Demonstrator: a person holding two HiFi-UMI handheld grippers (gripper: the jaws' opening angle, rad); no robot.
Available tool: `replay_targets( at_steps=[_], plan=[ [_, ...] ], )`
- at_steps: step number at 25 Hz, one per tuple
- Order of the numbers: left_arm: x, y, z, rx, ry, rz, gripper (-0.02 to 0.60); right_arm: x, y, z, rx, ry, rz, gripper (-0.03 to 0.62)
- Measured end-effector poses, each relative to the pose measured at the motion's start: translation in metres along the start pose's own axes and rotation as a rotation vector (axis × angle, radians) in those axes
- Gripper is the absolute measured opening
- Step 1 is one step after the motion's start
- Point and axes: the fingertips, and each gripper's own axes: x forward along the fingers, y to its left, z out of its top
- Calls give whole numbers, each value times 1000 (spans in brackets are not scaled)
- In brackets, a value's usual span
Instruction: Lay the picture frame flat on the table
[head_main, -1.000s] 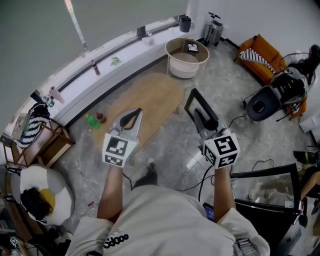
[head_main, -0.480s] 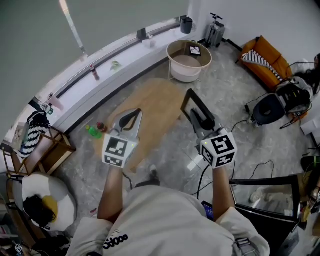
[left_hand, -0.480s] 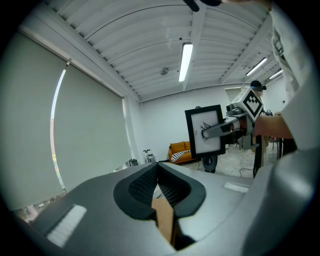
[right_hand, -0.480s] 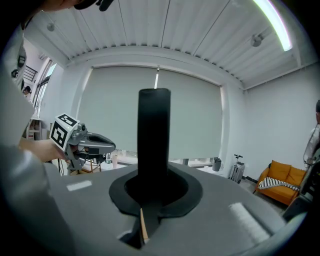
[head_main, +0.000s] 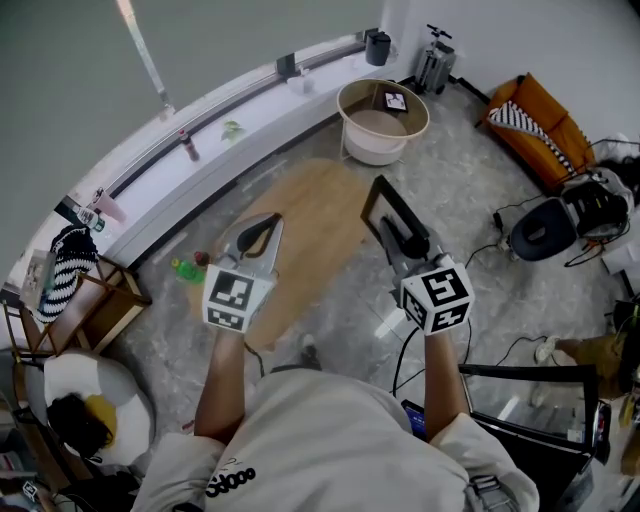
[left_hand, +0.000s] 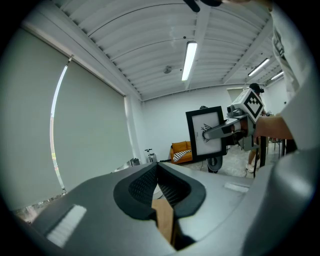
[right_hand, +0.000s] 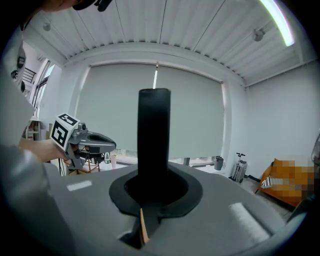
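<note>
At the far left, a wooden rack (head_main: 95, 290) is standing on the grey marbled floor (head_main: 460, 190), and a green bottle (head_main: 183, 268) is lying near the table's left end.

The left tongs (head_main: 264, 228) are hanging above the left half of the table (head_main: 315, 200), clenched on nothing. In the left gripper view their 2 ribbed black pads are meeting tip to tip (left_hand: 156, 170), with only a sliver of tan wood showing through the gap below.

The table is a long oval of smooth tan wood with rounded ends. Its top is lying bare, giving open room across the whole middle and far end, and floor is running around all its edges.

The picture frame (head_main: 385, 200) is being held up in the air near the table's right edge, though it is hard to say whether it is hanging over the wood or just past it. It is a thin rectangle with a black border, standing upright around a white sheet with a dark drawing (left_hand: 207, 132). The right tongs (head_main: 393, 230) are gripping 1 edge of it; in the right gripper view that black edge (right_hand: 154, 130) is rising straight out between the pressed pads (right_hand: 152, 190).

Beyond the table, a round white tub (head_main: 372, 140) is sitting well apart. At the far right, an orange sofa (head_main: 530, 115) is standing by the wall.
</note>
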Motion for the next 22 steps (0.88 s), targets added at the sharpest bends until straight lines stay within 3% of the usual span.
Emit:
replay_targets(
  at_steps=[22],
  plan=[
    [72, 72, -28, -25, 5, -54, 11, 96, -27, 2, -5, 41, -25, 14]
  ],
)
